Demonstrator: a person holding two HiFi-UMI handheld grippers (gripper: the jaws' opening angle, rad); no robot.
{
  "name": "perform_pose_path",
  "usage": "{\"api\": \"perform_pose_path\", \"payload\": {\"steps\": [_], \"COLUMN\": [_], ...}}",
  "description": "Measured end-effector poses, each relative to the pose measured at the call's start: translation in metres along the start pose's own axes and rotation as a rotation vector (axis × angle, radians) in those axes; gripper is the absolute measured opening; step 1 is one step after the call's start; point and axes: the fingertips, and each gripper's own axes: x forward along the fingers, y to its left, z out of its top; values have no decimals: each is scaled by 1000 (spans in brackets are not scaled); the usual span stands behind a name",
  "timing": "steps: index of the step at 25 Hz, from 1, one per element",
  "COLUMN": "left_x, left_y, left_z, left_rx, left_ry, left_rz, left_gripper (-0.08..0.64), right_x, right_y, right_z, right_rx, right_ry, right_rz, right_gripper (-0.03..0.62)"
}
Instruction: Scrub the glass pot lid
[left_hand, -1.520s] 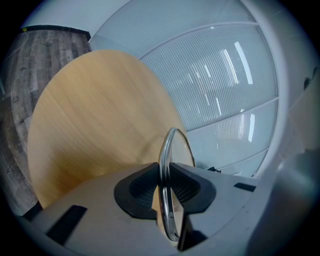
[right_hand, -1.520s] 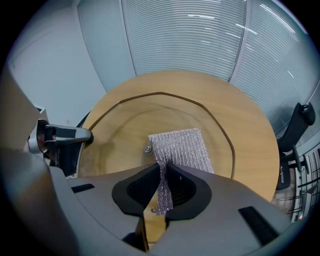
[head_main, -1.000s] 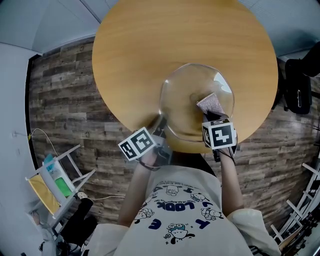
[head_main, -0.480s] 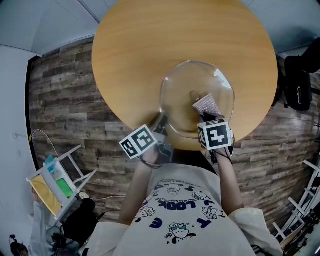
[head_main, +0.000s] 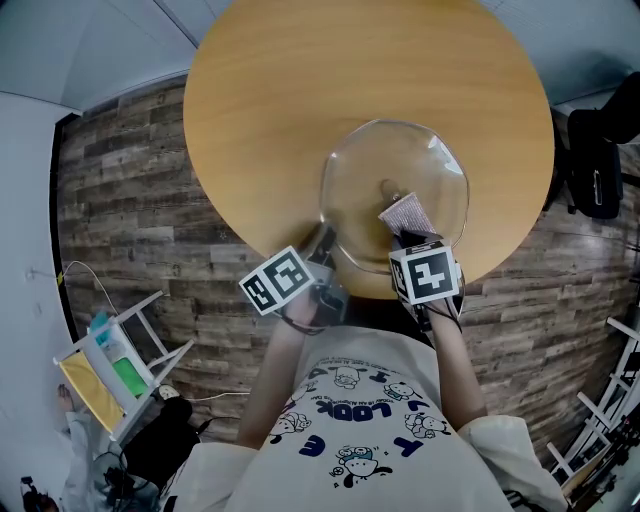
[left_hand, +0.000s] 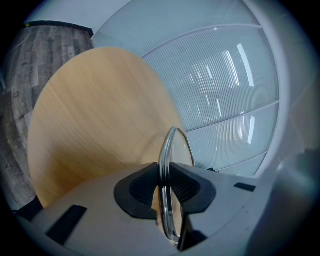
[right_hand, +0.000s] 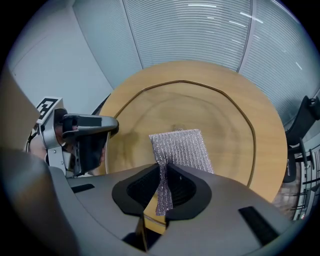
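Note:
A round glass pot lid (head_main: 395, 195) with a metal rim is held over the near part of the wooden table (head_main: 300, 100). My left gripper (head_main: 322, 250) is shut on the lid's near-left rim; in the left gripper view the rim (left_hand: 167, 150) stands edge-on between the pads. My right gripper (head_main: 412, 238) is shut on a silvery mesh scrubbing cloth (head_main: 405, 214), which lies flat against the lid's surface just near of its centre knob (head_main: 385, 188). In the right gripper view the cloth (right_hand: 182, 149) spreads over the glass (right_hand: 220, 125) ahead of the jaws, and the left gripper (right_hand: 87, 132) shows at the left.
The table's near edge (head_main: 300, 275) runs just under both grippers, with wood-plank floor (head_main: 130, 190) beyond. A white rack (head_main: 110, 365) with yellow and green items stands at the lower left. Dark equipment (head_main: 595, 165) sits at the right.
My right gripper has slid left and slightly toward me, dragging the mesh cloth across the lid toward the knob. The left gripper and the lid stay nearly still.

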Motion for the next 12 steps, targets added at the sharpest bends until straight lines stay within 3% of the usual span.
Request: {"api": "perform_pose_path", "payload": {"steps": [12], "left_x": [5], "left_y": [-1], "left_z": [-2], "left_rx": [-16], "left_ry": [-3], "left_rz": [-3], "left_gripper": [75], "right_x": [3], "right_y": [15], "right_z": [0], "right_rx": [-23], "right_ry": [16], "right_rz": [51], "right_gripper": [58]}}
